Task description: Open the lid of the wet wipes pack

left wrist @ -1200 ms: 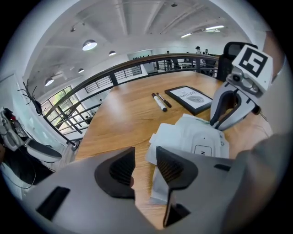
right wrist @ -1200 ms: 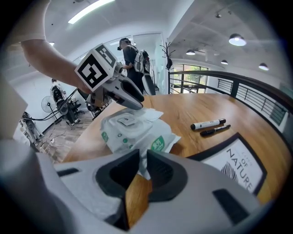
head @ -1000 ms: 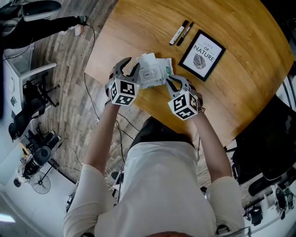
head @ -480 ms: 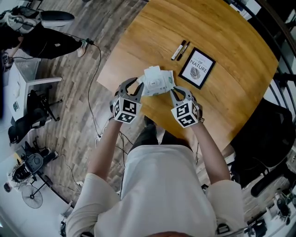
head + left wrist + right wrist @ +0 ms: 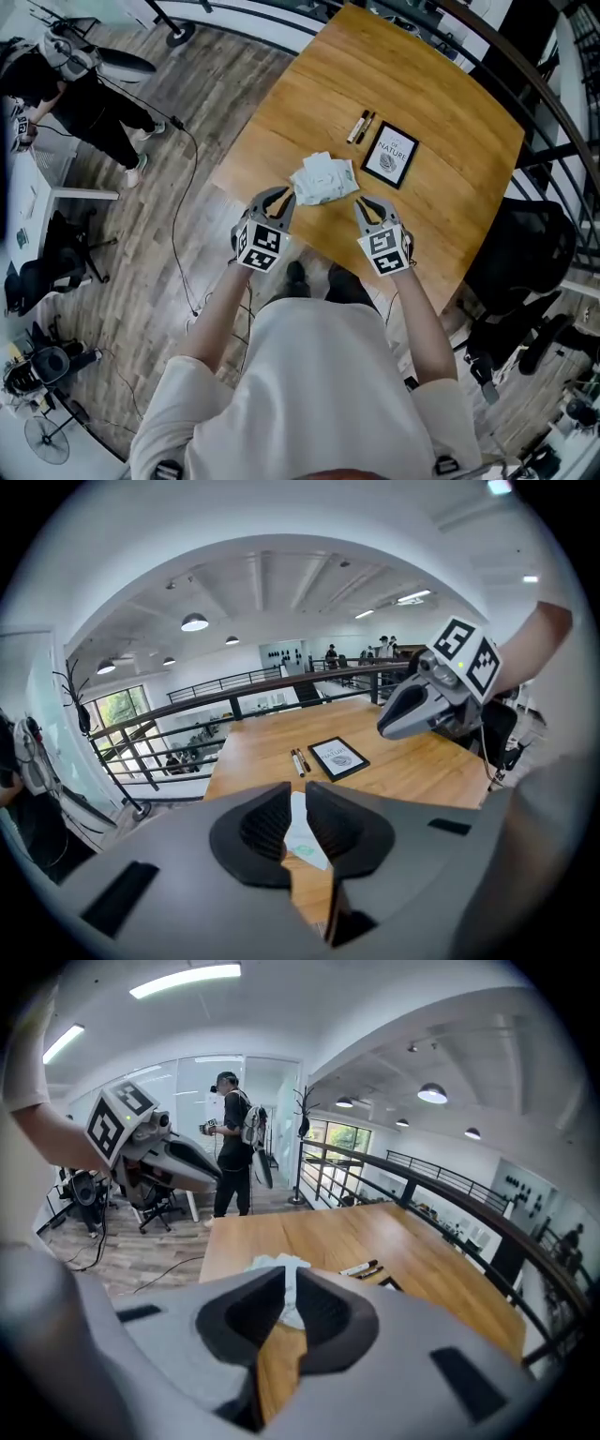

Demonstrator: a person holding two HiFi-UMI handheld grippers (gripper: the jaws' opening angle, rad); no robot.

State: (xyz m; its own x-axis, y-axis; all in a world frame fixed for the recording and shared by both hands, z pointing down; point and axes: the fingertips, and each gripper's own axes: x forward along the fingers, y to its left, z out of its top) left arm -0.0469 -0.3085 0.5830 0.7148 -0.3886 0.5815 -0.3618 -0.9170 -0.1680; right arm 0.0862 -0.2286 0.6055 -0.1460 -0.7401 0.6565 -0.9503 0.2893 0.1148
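Note:
The white wet wipes pack (image 5: 325, 180) lies on the round wooden table (image 5: 441, 131), near its front edge. Its top looks rumpled, and I cannot tell how its lid stands. Both grippers hang above and short of the pack, apart from it. My left gripper (image 5: 278, 194) has its jaws closing to a narrow slit with nothing between them. Through that slit, far below, the pack (image 5: 302, 832) shows. My right gripper (image 5: 366, 201) also keeps only a thin gap and holds nothing; the pack (image 5: 277, 1263) lies beyond its tips.
A black-framed "Nature" print (image 5: 391, 155) and two marker pens (image 5: 360, 127) lie just beyond the pack. A person (image 5: 84, 94) stands on the floor at far left. Cables run over the floor left of the table. A dark chair (image 5: 511, 272) stands at the right.
Both grippers have lifted up and back from the pack, which stays on the table. The left jaws went from wide open to nearly together.

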